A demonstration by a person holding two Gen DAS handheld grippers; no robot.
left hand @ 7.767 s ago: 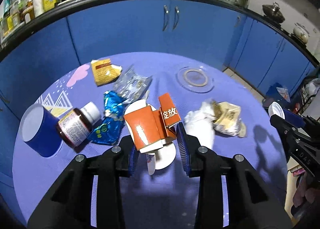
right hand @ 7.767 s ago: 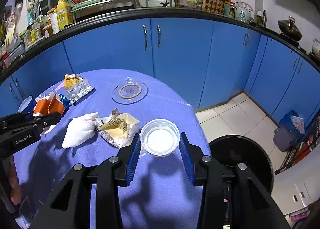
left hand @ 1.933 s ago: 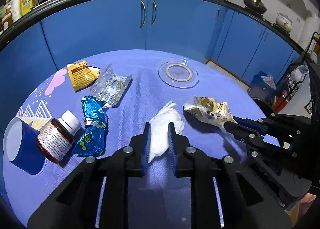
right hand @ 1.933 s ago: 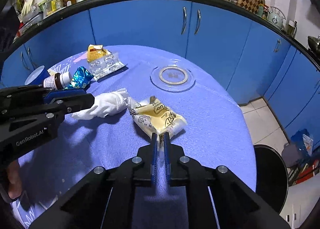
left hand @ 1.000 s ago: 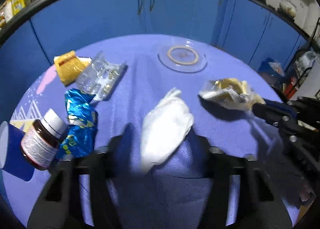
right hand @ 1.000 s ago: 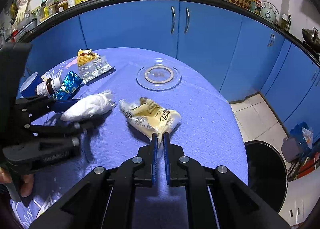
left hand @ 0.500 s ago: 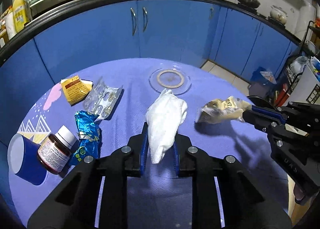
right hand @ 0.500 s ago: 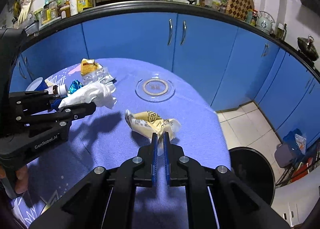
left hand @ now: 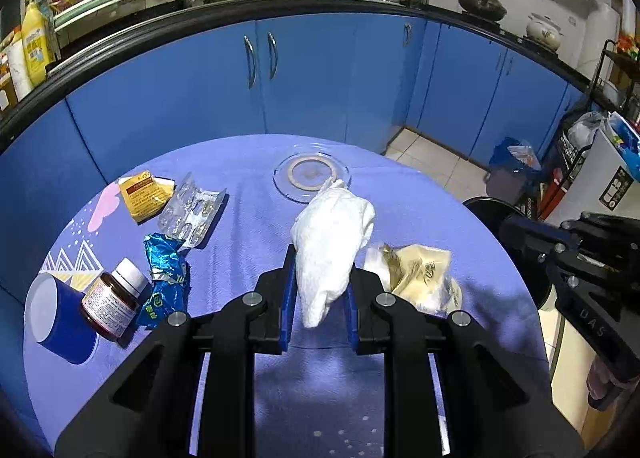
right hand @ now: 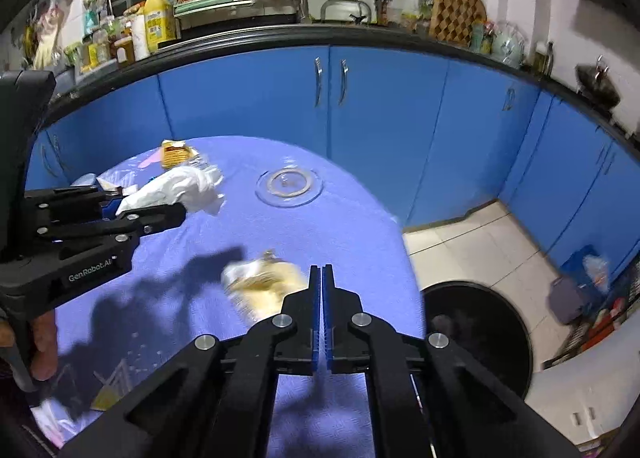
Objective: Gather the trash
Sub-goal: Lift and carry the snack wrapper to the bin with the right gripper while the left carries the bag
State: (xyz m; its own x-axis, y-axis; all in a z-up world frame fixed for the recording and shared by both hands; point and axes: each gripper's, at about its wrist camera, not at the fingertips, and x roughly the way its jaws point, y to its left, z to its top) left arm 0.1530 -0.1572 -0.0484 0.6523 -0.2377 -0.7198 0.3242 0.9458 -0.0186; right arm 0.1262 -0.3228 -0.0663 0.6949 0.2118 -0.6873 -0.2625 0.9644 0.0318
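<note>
Your left gripper is clamped on a crumpled white tissue and holds it raised above the round table with its purple cloth. Two seconds ago that tissue lay flat on the cloth between the blue pads; half a second ago it was already gripped and off the surface, and it now sits a little higher in the view, its top overlapping the clear glass dish behind it.

Your right gripper has its jaws pressed together on the edge of a yellow snack wrapper, which looks blurred. A second ago the wrapper rested on the cloth; half a second ago it was already gripped and raised, and now it hangs above the cloth near the table's right edge. The black trash bin stands open on the tiled floor just right of the table.

Unmoved on the left side of the table lie a blue foil wrapper, a brown pill bottle, a blue cup, a blister pack and an orange sachet.
</note>
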